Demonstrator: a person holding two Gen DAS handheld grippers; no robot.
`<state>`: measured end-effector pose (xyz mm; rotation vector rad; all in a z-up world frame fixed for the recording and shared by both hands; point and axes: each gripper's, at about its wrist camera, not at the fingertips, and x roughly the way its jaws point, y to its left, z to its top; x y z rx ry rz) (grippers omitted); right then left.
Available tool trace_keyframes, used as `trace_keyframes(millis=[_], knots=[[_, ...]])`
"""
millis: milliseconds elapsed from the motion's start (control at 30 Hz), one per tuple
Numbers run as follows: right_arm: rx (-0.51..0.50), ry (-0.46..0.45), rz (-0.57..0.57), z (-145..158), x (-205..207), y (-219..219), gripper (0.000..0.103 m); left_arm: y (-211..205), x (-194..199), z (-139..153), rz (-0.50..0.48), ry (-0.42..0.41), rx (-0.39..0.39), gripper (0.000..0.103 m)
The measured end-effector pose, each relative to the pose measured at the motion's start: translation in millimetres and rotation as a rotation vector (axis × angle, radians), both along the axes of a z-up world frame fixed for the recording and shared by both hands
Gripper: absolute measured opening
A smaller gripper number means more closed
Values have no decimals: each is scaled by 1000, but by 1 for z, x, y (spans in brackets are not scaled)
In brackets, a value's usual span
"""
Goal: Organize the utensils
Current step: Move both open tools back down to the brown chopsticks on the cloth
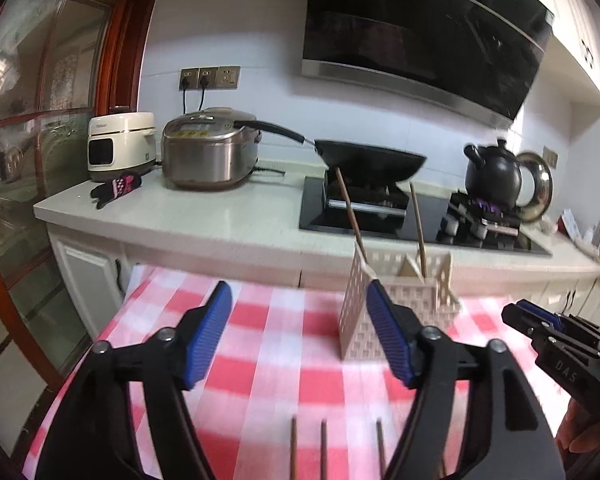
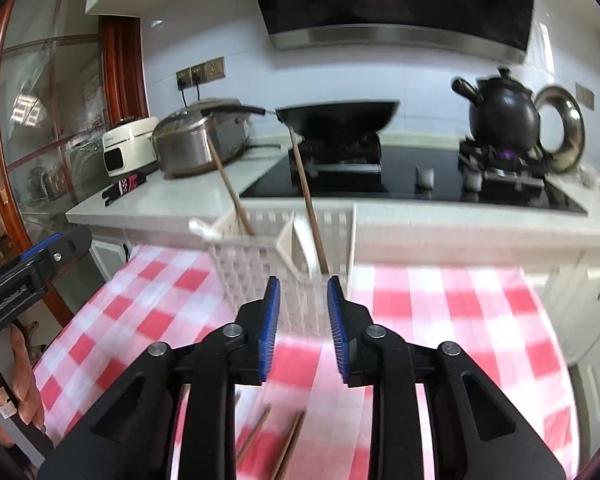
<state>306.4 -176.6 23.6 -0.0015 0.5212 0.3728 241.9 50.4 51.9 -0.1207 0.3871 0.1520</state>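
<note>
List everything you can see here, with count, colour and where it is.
utensil holder: one, white, on the checked cloth
upright chopsticks: two, brown, in the holder
loose chopsticks: three, brown, on the cloth near the tongs
wok: one, black, on the stove
kettle: one, black, right burner
rice cookers: two, steel and white, counter
glove: one, black-pink, counter
left tongs: open, empty
right tongs: open, empty

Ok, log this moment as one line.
left gripper: open, empty | right gripper: open, empty | basket: two chopsticks standing inside | loose chopsticks: on checked cloth
</note>
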Motion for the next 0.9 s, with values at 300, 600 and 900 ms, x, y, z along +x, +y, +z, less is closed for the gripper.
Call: trace_keyframes(millis=[300, 600, 900], knots=[[-7, 75, 0, -46, -47, -9, 27, -4, -38, -48, -14, 114, 5, 73], [35, 216, -38, -81, -52, -22, 30, 13, -44, -87, -8, 240, -33, 73], [7, 291, -37, -107, -56, -14, 30, 13, -42, -113, -29, 328, -8, 73]])
